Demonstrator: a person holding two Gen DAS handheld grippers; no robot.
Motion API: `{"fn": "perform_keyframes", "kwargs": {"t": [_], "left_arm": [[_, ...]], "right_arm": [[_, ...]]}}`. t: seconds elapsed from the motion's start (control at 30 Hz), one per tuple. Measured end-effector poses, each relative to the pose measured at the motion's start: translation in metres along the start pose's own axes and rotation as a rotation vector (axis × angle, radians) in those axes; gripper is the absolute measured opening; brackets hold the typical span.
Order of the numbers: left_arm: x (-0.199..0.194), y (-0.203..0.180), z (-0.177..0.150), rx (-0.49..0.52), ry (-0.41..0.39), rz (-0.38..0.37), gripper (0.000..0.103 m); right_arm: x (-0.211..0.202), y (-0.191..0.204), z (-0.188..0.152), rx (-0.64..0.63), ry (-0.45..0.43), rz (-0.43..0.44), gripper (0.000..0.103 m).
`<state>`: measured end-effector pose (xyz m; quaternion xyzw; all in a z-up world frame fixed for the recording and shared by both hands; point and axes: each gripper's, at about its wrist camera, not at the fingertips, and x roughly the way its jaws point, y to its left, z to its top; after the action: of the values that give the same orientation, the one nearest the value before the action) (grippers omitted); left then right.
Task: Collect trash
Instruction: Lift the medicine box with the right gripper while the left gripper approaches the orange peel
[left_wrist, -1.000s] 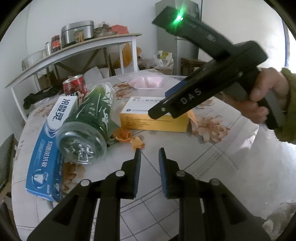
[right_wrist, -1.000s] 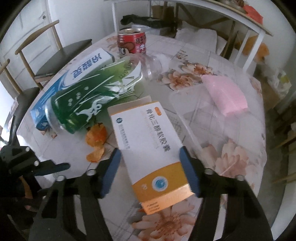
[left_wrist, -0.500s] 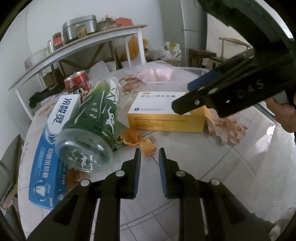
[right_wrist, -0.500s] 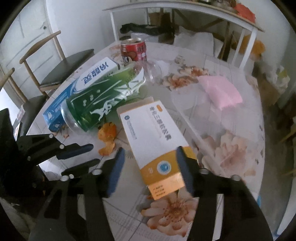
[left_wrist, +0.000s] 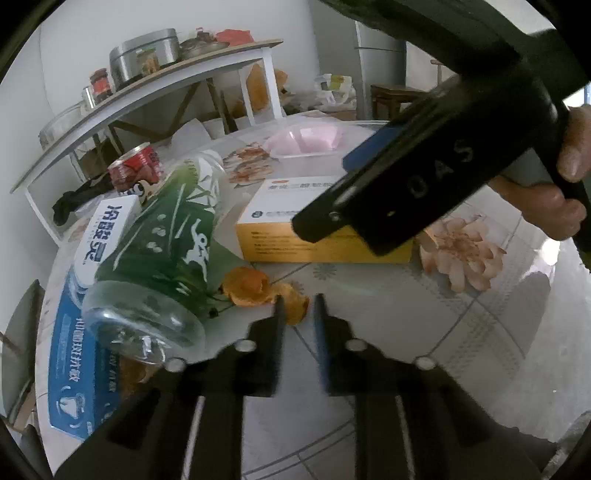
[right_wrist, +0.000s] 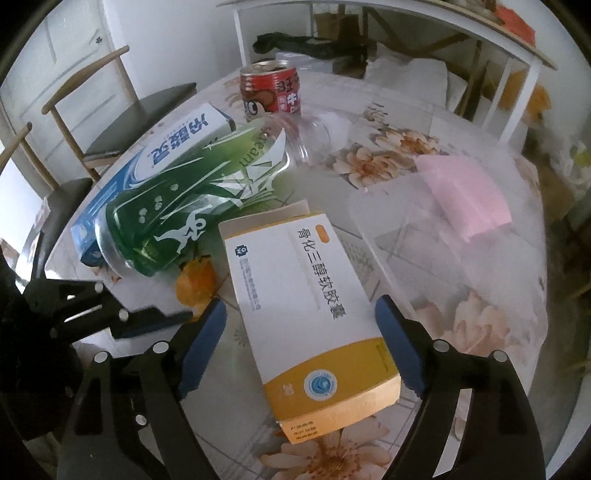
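The right gripper (right_wrist: 301, 325) is spread wide, its blue fingers either side of the yellow-and-white medicine box (right_wrist: 314, 314) (lying flat on the table (right_wrist: 461, 266)). Left of the box, the left gripper (left_wrist: 297, 314) is nearly closed, its tips at the orange peel (left_wrist: 255, 286), beside the green bottle (left_wrist: 173, 240).

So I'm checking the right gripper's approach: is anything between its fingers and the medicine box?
Nothing visible. The right gripper is open with its fingers either side of the medicine box, only bare table between.
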<state>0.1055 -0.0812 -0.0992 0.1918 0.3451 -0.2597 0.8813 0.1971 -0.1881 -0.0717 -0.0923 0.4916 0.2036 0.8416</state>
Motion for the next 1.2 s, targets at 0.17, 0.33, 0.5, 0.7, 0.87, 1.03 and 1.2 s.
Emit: {"fn": "perform_keyframes", "kwargs": {"t": [0.17, 0.33, 0.5, 0.7, 0.87, 1.03, 1.2], "left_arm": [[0.0, -0.002, -0.002, 0.009, -0.012, 0.005, 0.007], [-0.006, -0.002, -0.003, 0.01, -0.023, -0.014, 0.002], [-0.021, -0.01, -0.009, 0.018, -0.016, -0.068, 0.002], [-0.037, -0.02, -0.018, 0.005, 0.008, -0.147, 0.002], [-0.039, -0.022, -0.026, -0.014, 0.013, -0.149, 0.003], [-0.051, -0.013, -0.024, -0.075, 0.004, -0.18, 0.006], [-0.07, 0.001, -0.023, -0.128, -0.056, -0.158, 0.007]], "right_arm": [[0.01, 0.003, -0.001, 0.006, 0.048, 0.041, 0.072], [0.008, 0.004, -0.005, 0.037, 0.06, 0.036, 0.072], [-0.004, 0.002, -0.024, 0.106, 0.076, 0.007, 0.072], [-0.024, -0.003, -0.057, 0.228, 0.075, -0.016, 0.072], [-0.033, -0.009, -0.079, 0.339, 0.028, -0.021, 0.073], [-0.03, -0.012, -0.085, 0.371, 0.014, -0.013, 0.073], [-0.033, -0.013, -0.091, 0.396, -0.003, 0.007, 0.073]]}}
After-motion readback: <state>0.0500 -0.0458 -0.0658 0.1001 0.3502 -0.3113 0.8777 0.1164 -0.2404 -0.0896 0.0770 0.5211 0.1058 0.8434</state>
